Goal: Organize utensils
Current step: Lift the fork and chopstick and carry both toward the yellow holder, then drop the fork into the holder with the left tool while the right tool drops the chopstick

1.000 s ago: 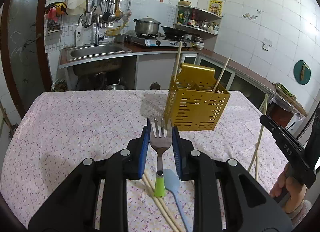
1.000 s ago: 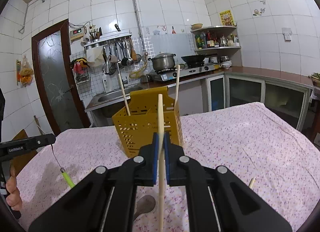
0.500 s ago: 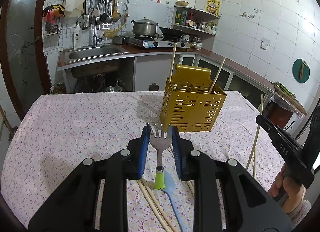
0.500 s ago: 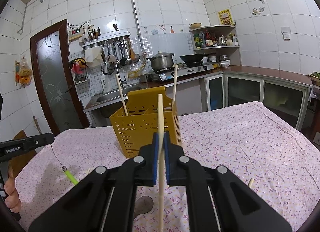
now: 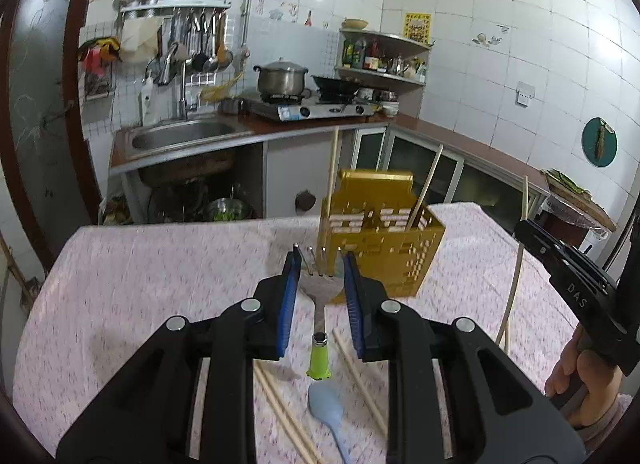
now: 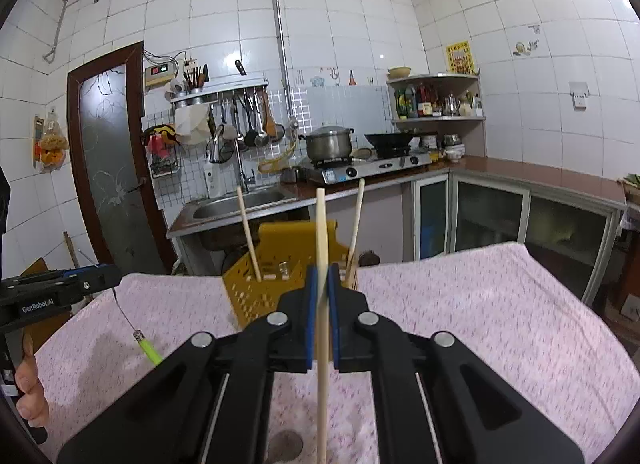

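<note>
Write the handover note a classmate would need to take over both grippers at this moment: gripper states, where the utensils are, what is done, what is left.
Left gripper: shut on the fork, held above the table, green handle hanging down.
Right gripper: shut on one chopstick, held upright near the yellow caddy.
Done: two chopsticks already stand in the caddy.
Left: put in the fork and the held chopstick, then the blue spatula and loose chopsticks lying on the tablecloth.
</note>
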`<state>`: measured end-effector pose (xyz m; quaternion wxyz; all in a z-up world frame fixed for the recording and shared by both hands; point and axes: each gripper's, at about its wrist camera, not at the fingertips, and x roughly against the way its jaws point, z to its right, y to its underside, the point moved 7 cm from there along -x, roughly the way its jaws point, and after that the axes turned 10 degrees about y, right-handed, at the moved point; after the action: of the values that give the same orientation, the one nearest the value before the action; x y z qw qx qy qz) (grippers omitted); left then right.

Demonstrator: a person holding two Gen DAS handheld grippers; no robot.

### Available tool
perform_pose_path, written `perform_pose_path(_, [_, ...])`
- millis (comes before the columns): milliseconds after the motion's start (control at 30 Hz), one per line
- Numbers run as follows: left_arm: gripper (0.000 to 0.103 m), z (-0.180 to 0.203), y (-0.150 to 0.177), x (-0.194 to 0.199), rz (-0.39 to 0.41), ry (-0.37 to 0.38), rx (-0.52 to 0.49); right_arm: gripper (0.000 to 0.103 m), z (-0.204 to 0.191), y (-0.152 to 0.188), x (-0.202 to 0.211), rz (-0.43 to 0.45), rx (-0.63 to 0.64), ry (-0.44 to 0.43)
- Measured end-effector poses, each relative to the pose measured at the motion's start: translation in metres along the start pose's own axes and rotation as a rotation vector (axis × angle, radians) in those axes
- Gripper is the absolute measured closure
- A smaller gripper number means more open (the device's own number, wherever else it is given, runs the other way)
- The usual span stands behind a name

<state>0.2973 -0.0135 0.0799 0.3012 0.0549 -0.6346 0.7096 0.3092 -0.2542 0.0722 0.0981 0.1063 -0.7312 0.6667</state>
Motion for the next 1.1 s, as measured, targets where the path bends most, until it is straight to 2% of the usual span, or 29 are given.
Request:
perform_pose_path(267, [0.081,0.008,-0.048,-0.025,0.034,0.014,-0.023,0.097,0.001,-0.048,-0.025,0.035,0.010,0.004])
perform_pose_path(533, [0.081,0.020,-0.124,-0.057,0.121,0.024,-0.066,0.097,-0.009,-0.108,-0.059,0.097,0.027,-0.004])
perform_pose_path(667, [0.081,0.028,-0.150,-0.073,0.166,0.017,-0.103,0.097,-0.013,-0.131,-0.077,0.127,0.028,-0.007])
perform_pose_path(800, [0.081,0.030,-0.157,-0.091,0.163,0.031,-0.104,0.097,-0.015,-0.142,-0.095,0.157,0.001,-0.016])
perform_pose_path(933, [0.081,0.030,-0.146,-0.107,0.142,0.033,-0.116,0.097,-0.018,-0.146,-0.109,0.183,-0.017,-0.044])
perform_pose_path(1100, [0.081,0.026,-0.125,-0.122,0.105,0.031,-0.118,0.097,-0.026,-0.126,-0.119,0.206,-0.003,-0.051])
